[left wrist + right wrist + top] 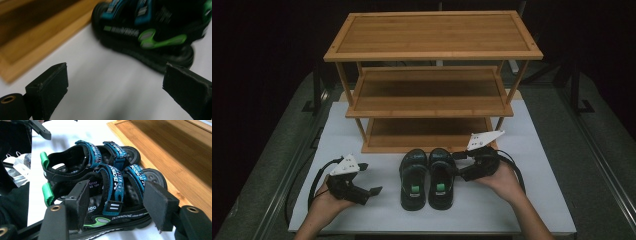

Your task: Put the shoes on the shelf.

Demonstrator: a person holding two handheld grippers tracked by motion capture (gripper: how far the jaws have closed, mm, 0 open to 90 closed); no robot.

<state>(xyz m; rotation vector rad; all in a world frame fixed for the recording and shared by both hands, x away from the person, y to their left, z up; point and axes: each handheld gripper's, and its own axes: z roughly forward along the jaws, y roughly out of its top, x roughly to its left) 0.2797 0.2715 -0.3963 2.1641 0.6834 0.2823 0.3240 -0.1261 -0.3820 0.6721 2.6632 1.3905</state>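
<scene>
Right gripper [458,163], centre-right, jaws part-open astride the black-and-blue sandals [427,177], gripping nothing; left gripper [368,178], lower left, wide, empty.

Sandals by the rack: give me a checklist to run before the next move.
1. Pair of sandals upright, side by side on the white table: ok.
2. Right gripper open beside the right sandal, pads not pressing: ok.
3. Left gripper open with nothing in it, apart from the left sandal: ok.
4. Lowest shelf of the wooden rack free: ok.
5. Strap fastening: cannot tell.
</scene>
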